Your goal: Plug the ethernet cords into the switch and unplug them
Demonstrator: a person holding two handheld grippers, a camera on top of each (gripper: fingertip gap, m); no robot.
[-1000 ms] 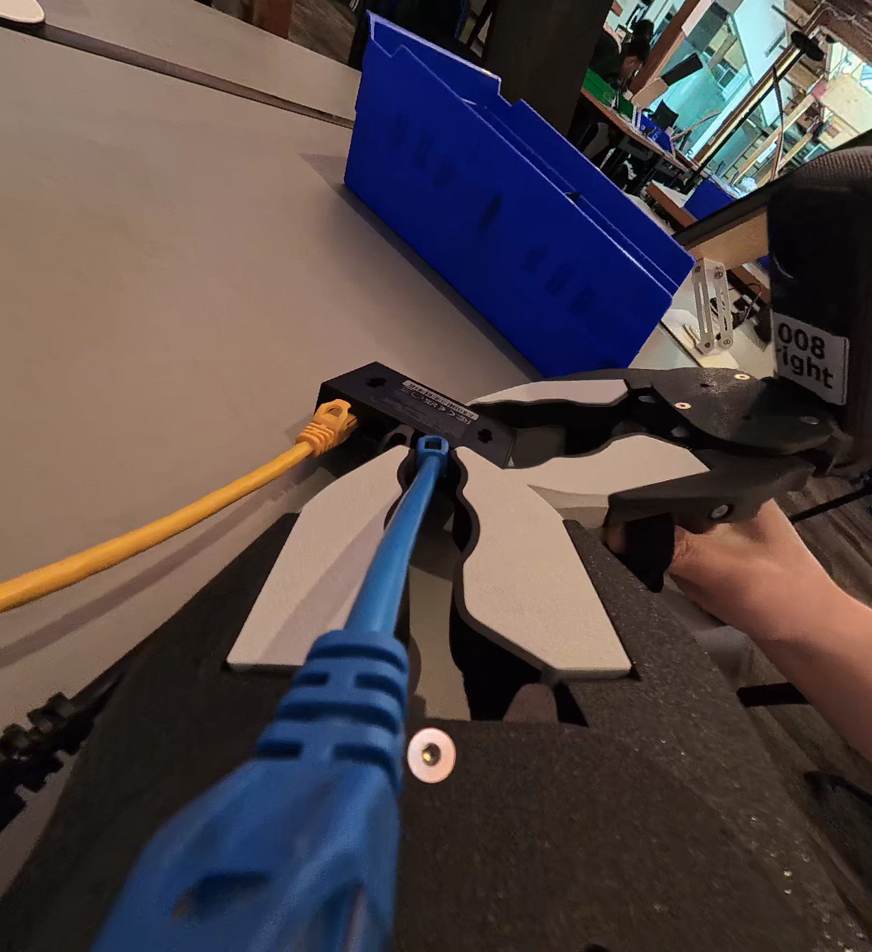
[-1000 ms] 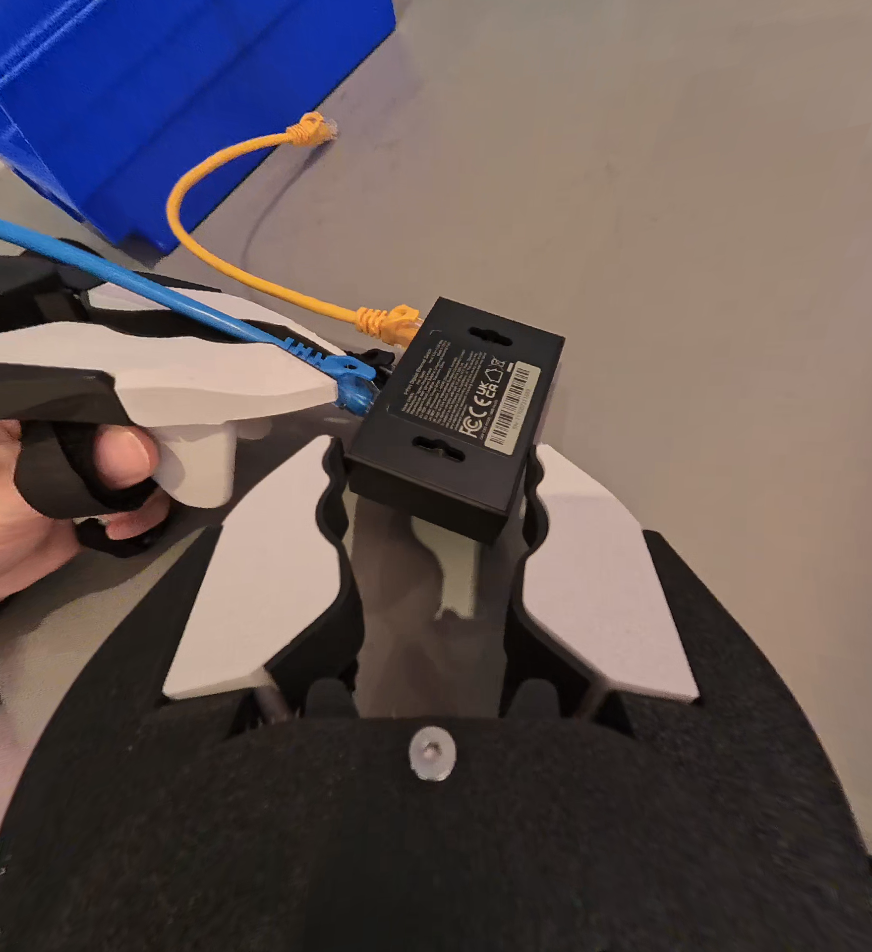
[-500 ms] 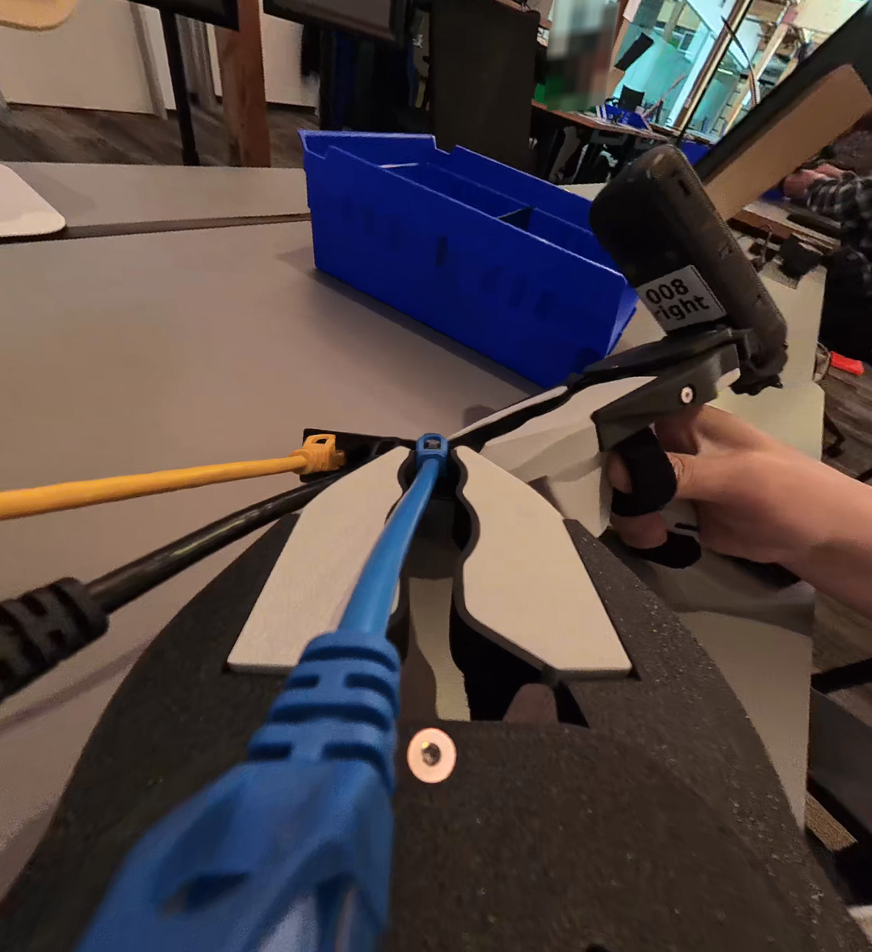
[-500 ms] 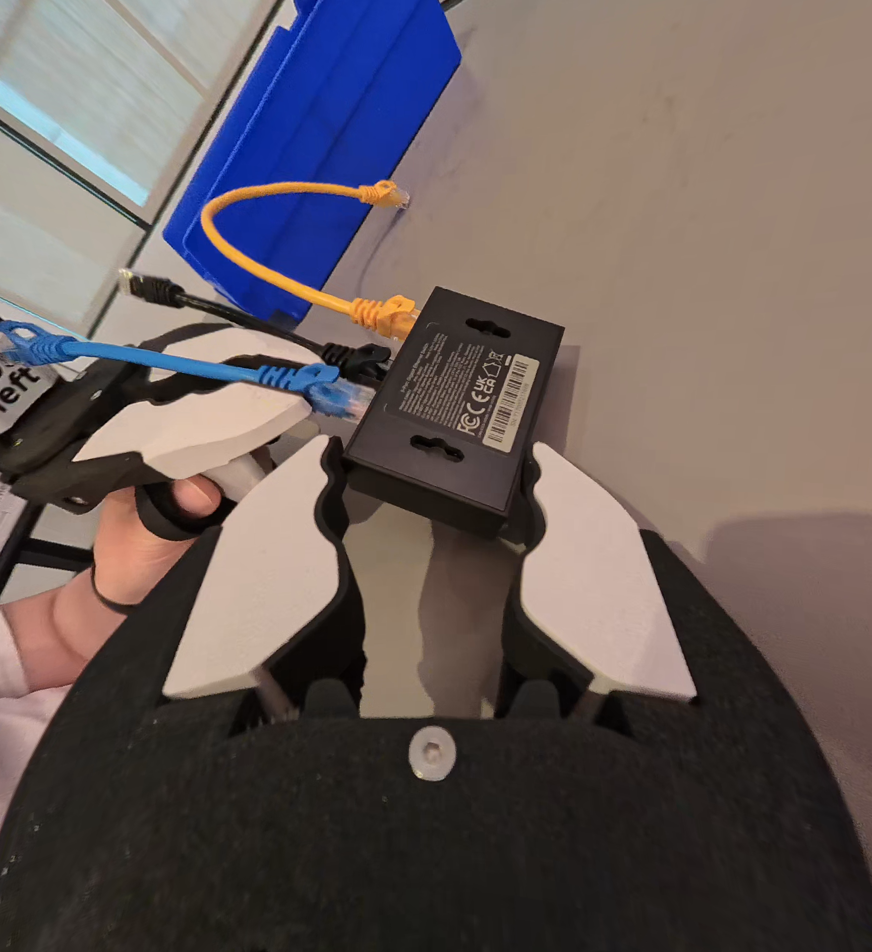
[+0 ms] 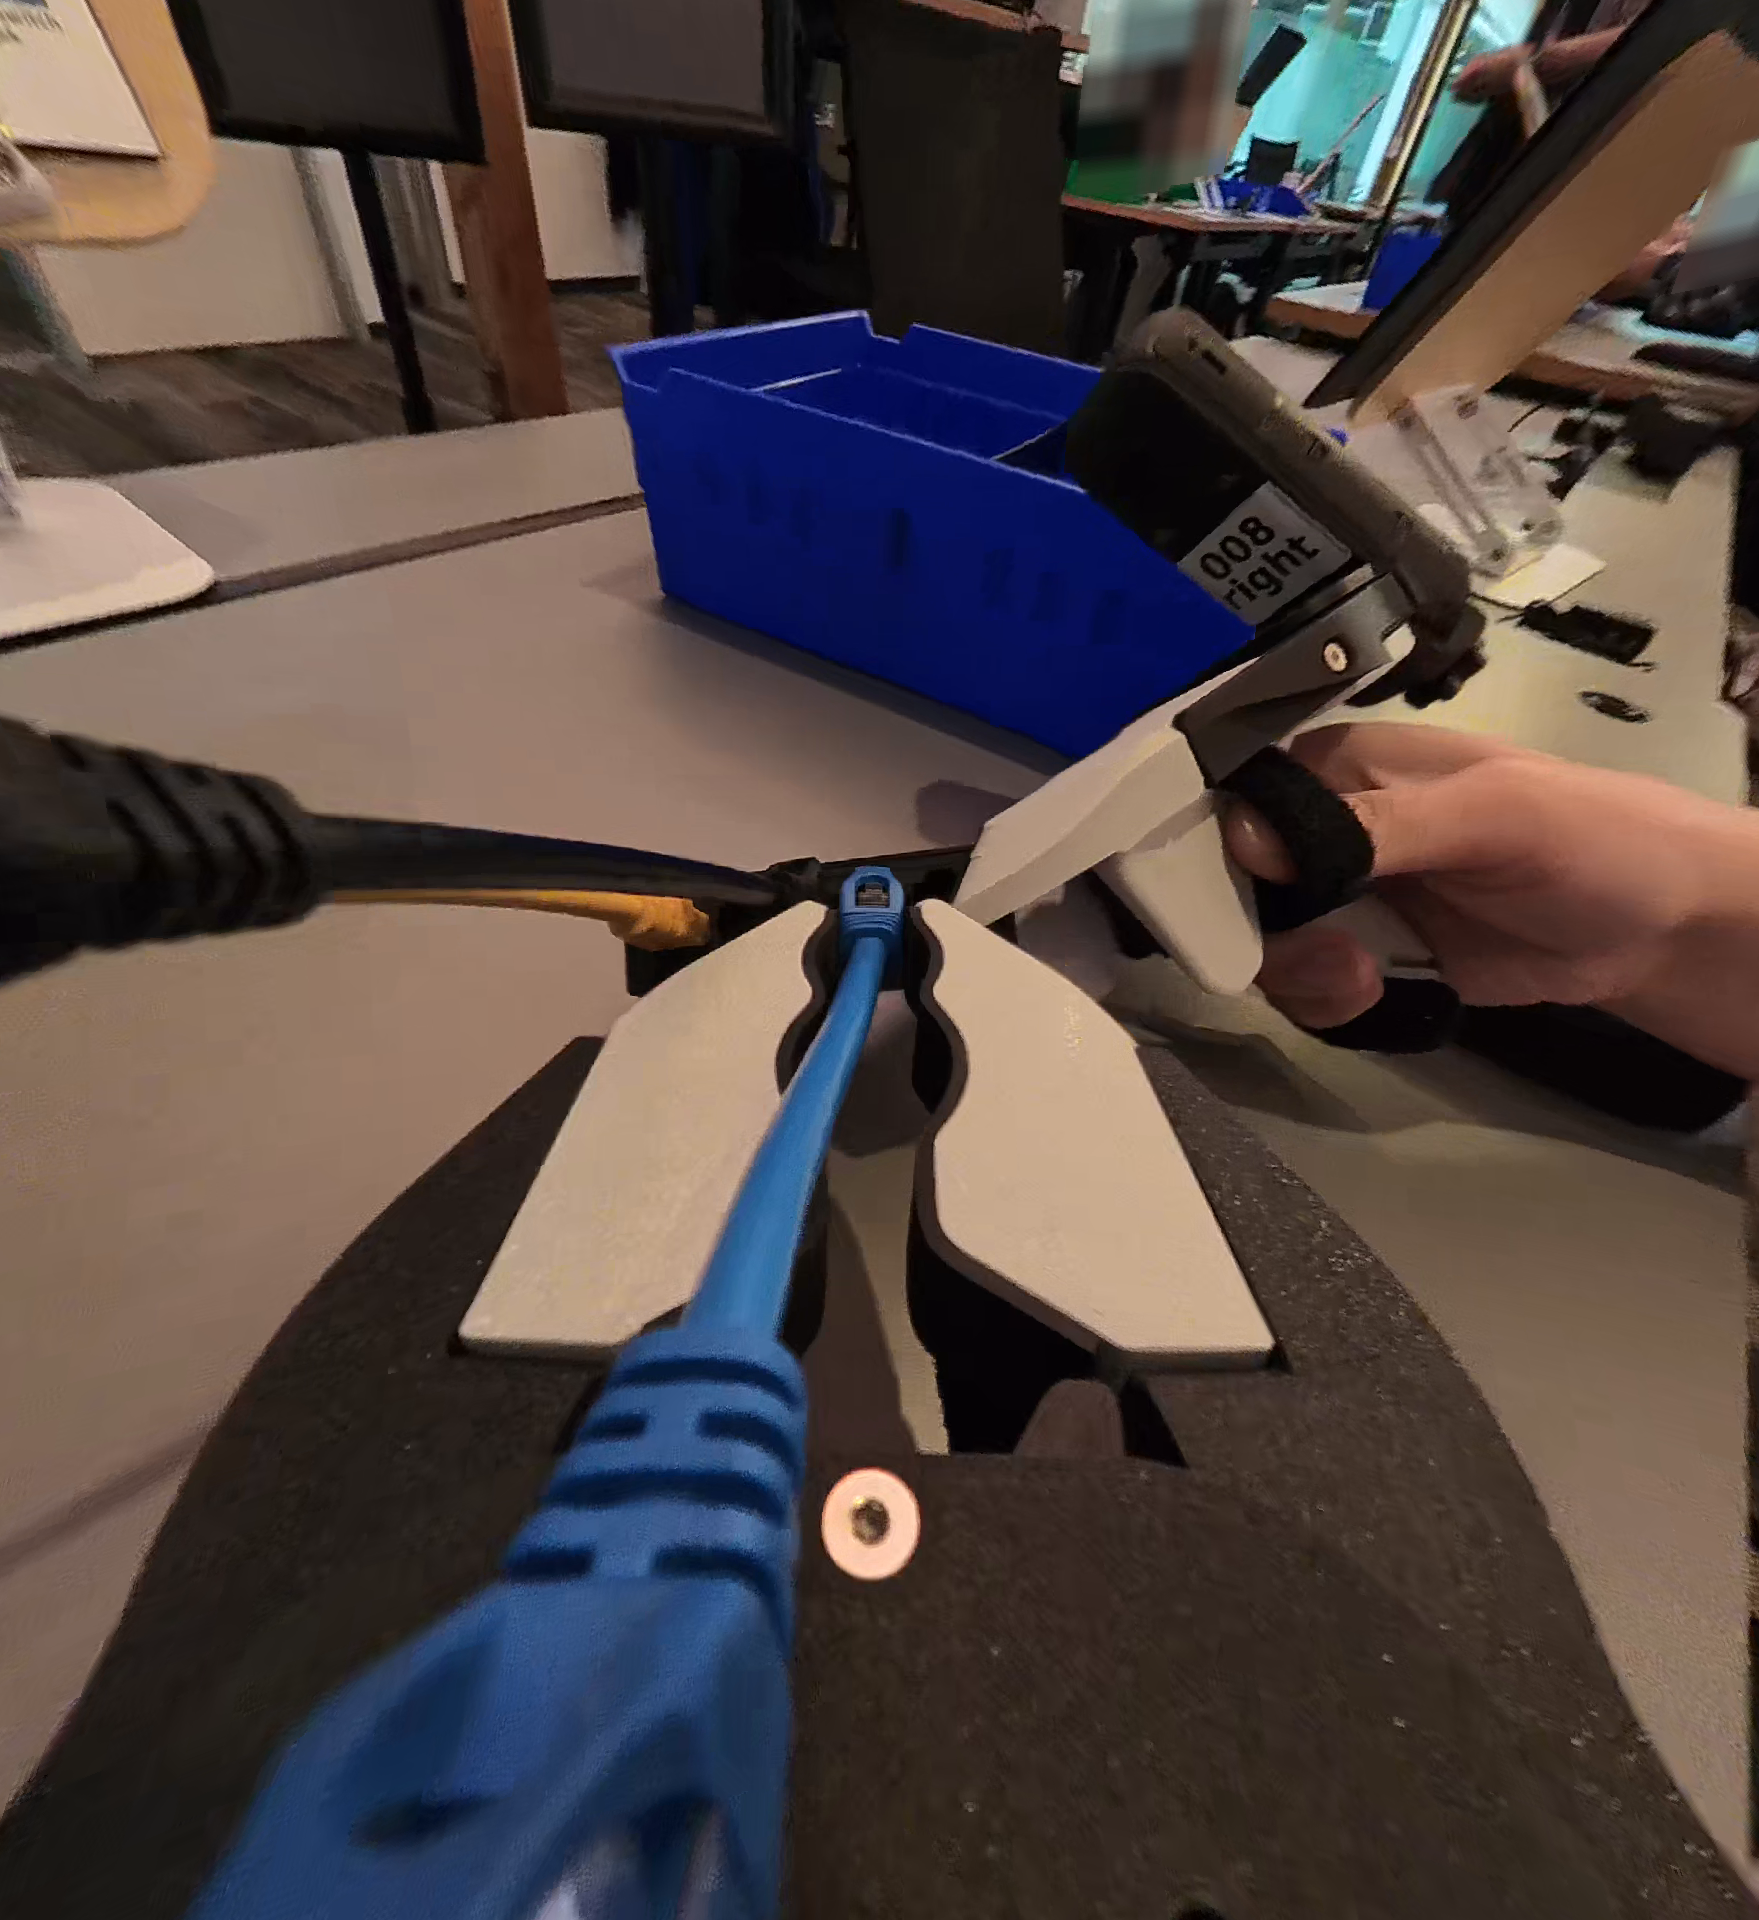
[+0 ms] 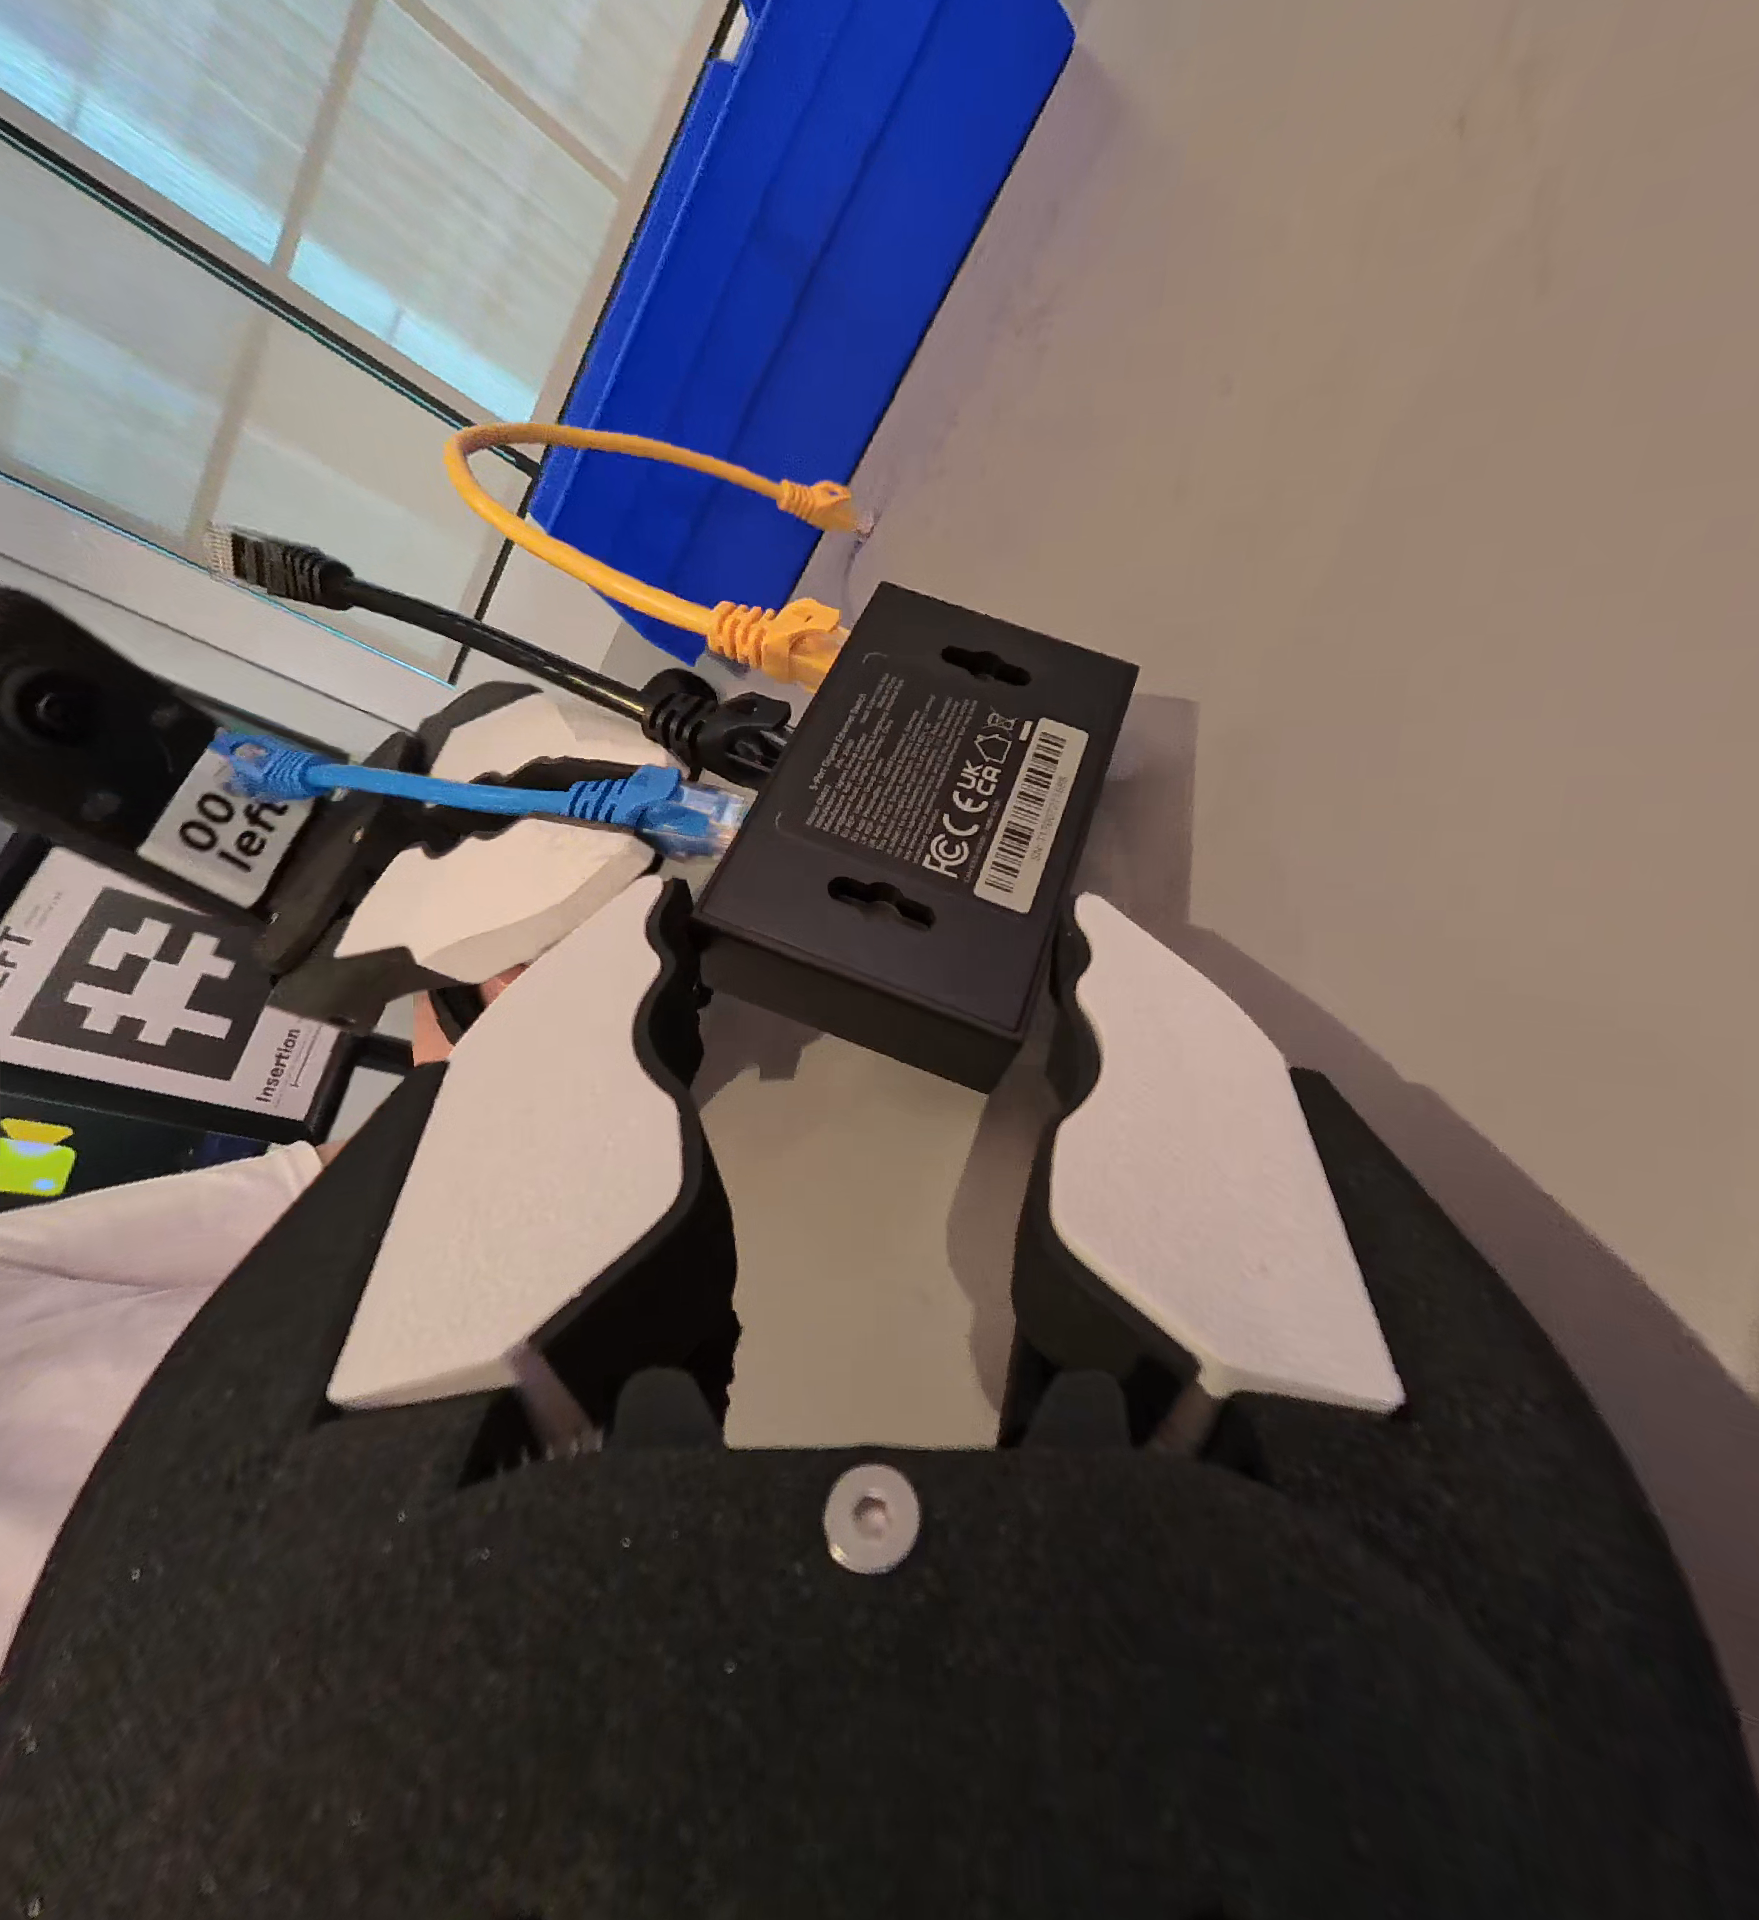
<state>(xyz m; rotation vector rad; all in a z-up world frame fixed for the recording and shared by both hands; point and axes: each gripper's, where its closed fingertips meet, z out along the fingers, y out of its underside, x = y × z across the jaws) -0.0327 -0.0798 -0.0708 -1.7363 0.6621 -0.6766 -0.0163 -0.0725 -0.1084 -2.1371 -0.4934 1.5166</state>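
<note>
Between the right gripper (image 6: pixel 870 914) fingers (image 6: pixel 1166 1101), clamped, sits the black switch (image 6: pixel 916 821), its white barcode label (image 6: pixel 1036 821) upward, above the worktop (image 6: pixel 1477 520). Left gripper (image 5: pixel 870 914) pinches the blue cord (image 5: pixel 802 1132), plug just short of a port.

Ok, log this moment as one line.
left gripper: shut on blue cord, plug out | right gripper: shut on switch | yellow, black cords: plugged

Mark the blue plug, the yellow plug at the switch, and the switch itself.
blue plug (image 6: pixel 693 816), right wrist view, on its clear tip.
yellow plug (image 6: pixel 787 646), right wrist view, on its boot at the switch.
switch (image 6: pixel 885 894), right wrist view, on its black underside.
</note>
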